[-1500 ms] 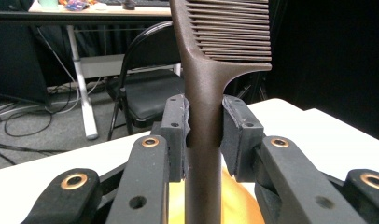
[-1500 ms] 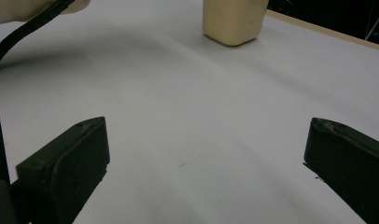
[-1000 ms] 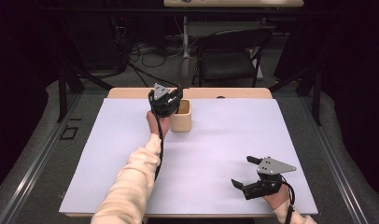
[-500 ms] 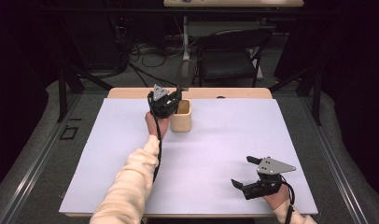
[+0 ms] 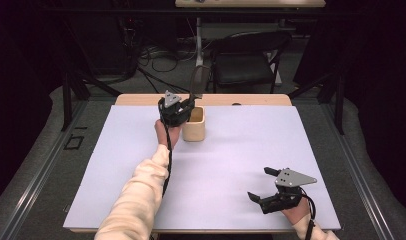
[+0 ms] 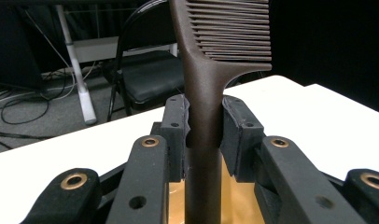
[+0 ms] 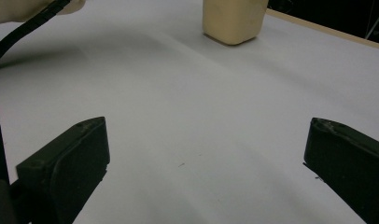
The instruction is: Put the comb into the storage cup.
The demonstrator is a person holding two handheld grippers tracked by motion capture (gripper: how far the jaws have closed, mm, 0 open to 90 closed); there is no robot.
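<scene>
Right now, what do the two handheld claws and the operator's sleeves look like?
Both are black two-jaw units. The left claw and right claw each carry a grey three-cornered plate on top, dotted with small holes. A black cable trails from the left one along a cream long sleeve. In the left gripper view, brass-coloured rivets sit in the black linkage. The right jaws end in matte black pads.

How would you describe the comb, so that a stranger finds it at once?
Look at the white table, far edge, where a tan wooden cup stands. The comb stands upright over that cup, clamped in the left gripper. It is dark brown, with fine teeth on top.
</scene>
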